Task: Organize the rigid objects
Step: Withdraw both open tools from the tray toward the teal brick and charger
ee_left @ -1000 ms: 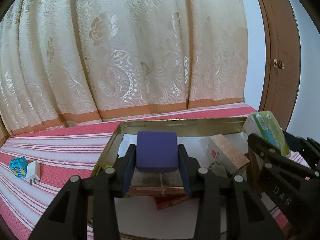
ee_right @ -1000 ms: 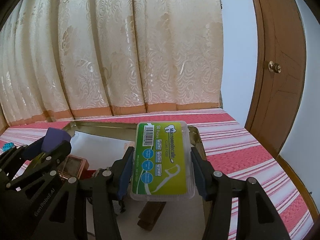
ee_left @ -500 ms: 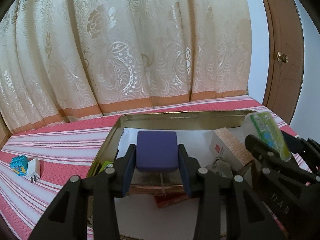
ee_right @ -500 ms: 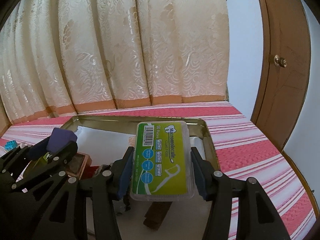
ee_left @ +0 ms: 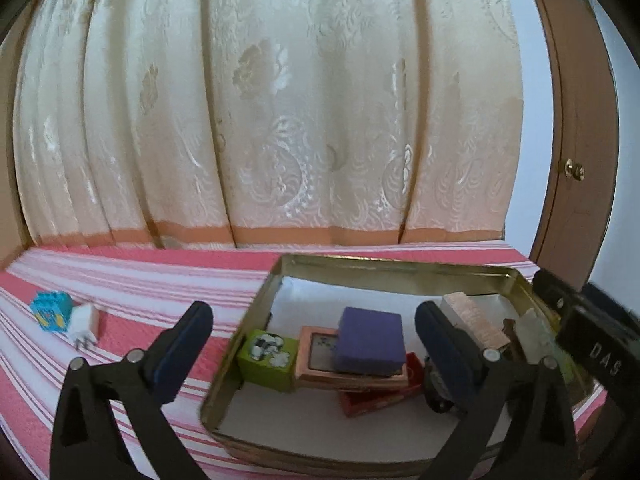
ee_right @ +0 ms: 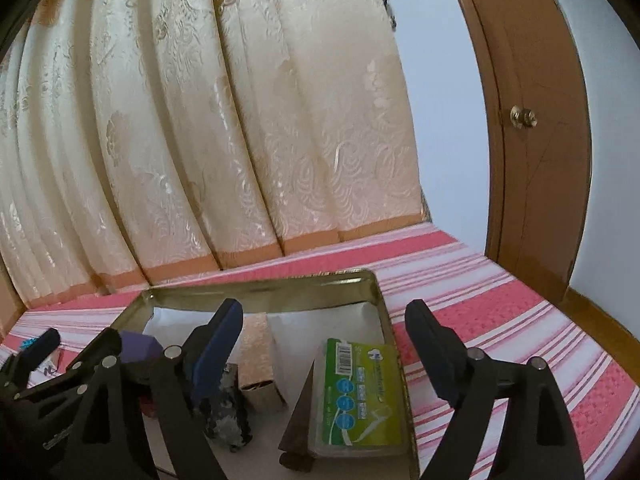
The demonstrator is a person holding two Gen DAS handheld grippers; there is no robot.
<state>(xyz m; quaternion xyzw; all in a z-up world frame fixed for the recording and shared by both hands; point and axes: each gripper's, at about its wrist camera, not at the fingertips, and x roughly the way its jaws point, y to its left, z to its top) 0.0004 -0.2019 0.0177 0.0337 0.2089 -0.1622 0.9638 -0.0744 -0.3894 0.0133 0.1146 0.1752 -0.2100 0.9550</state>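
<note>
A gold metal tray [ee_left: 360,266] sits on the striped red cloth. In it a purple box [ee_left: 370,340] rests on a copper-framed box [ee_left: 316,354], beside a green cube [ee_left: 268,354]. My left gripper [ee_left: 314,344] is open and empty, its jaws wide either side of the purple box. In the right wrist view my right gripper [ee_right: 324,344] is open and empty above a green floss-pick box [ee_right: 358,394], which lies against the tray's right wall [ee_right: 386,320]. The purple box [ee_right: 140,348] shows there too, behind the left gripper.
A blue block [ee_left: 50,310] and a white plug adapter [ee_left: 84,322] lie on the cloth left of the tray. A pink patterned box [ee_left: 474,314], a red box [ee_left: 376,400] and a brown strip [ee_right: 300,412] lie in the tray. A curtain hangs behind; a wooden door stands right.
Both grippers opened and drew back. The purple box now rests on the copper-framed box, and the floss-pick box lies in the tray's right side.
</note>
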